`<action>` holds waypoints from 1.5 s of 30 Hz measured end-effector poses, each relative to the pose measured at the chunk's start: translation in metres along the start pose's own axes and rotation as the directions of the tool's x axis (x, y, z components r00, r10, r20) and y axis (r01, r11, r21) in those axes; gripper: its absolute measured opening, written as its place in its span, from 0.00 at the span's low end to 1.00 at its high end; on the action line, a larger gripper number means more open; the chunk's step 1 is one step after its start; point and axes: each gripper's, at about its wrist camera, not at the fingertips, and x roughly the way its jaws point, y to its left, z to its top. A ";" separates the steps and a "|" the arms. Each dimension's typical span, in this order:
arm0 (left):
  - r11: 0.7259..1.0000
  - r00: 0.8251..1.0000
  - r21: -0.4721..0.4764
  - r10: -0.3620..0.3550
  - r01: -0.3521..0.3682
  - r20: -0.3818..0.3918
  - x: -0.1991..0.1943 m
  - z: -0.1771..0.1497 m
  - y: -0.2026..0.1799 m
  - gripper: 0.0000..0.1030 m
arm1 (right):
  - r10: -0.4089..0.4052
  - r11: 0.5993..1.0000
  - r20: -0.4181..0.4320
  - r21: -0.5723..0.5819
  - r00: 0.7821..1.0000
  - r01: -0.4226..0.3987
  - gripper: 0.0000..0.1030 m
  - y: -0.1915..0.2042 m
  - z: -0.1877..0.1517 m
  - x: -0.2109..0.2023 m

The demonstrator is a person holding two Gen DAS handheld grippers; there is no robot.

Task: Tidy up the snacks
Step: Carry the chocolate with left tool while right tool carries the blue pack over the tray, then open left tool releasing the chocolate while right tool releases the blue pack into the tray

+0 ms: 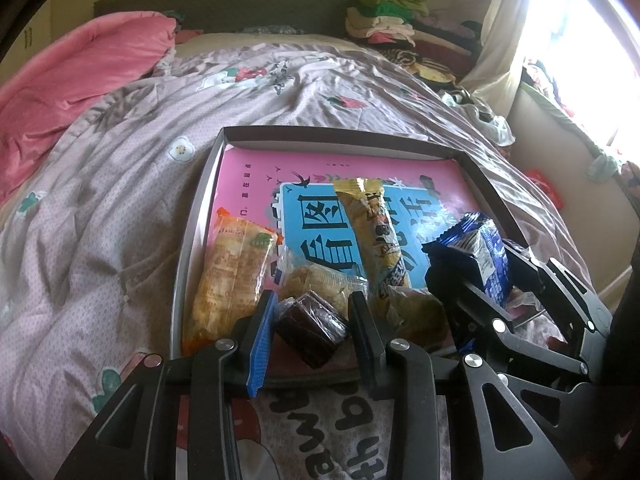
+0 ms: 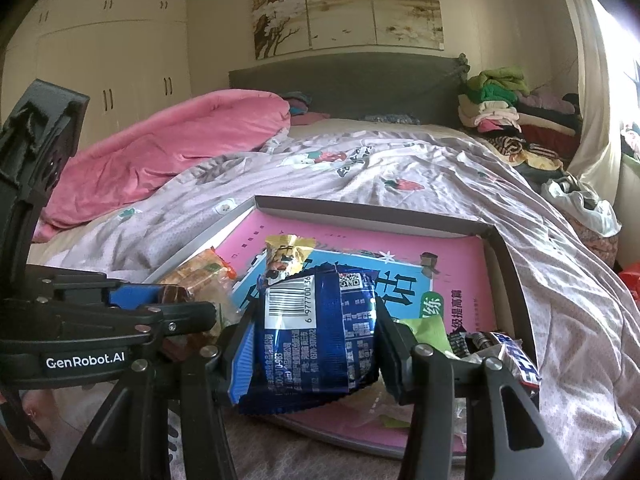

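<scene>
A shallow dark-rimmed box [image 1: 340, 134] lined with a pink and blue book cover lies on the bed. My left gripper [image 1: 312, 332] is shut on a small dark brown wrapped cake [image 1: 310, 330], just over the box's near edge. To its right, my right gripper [image 1: 480, 268] is shut on a blue snack packet [image 1: 482, 246], held upright. In the right wrist view that blue packet [image 2: 316, 332] fills my right gripper [image 2: 316, 344], barcode facing the camera. My left gripper [image 2: 176, 300] holds the brown cake [image 2: 174, 293] at the left.
In the box lie an orange packet [image 1: 232, 276], a long gold packet [image 1: 372, 228], a clear-wrapped pastry [image 1: 316, 280], a greenish pastry [image 1: 420, 312], a green wrapper [image 2: 428, 328] and a chocolate bar [image 2: 516, 360]. Around it are a rumpled quilt [image 1: 120, 200], a pink duvet [image 1: 80, 68] and piled clothes [image 1: 392, 16].
</scene>
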 end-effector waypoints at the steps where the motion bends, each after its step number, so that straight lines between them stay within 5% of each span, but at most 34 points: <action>1: 1.000 1.000 0.000 0.001 -0.001 0.000 0.000 0.000 0.000 0.36 | -0.001 1.000 0.000 0.000 1.000 0.001 0.51 0.000 0.000 0.000; 22: 1.000 1.000 -0.026 0.000 0.000 0.000 0.001 0.001 0.009 0.38 | -0.055 0.998 0.017 -0.024 0.998 0.056 0.55 0.002 -0.002 -0.005; 39: 0.999 1.000 -0.040 -0.009 0.010 0.026 -0.011 0.007 0.011 0.55 | -0.104 0.994 0.015 -0.037 0.994 0.104 0.61 -0.001 -0.003 -0.002; 45: 0.999 0.999 -0.039 -0.003 0.004 0.034 -0.016 0.009 0.010 0.61 | -0.101 0.994 0.034 -0.034 0.994 0.102 0.72 0.000 -0.001 -0.008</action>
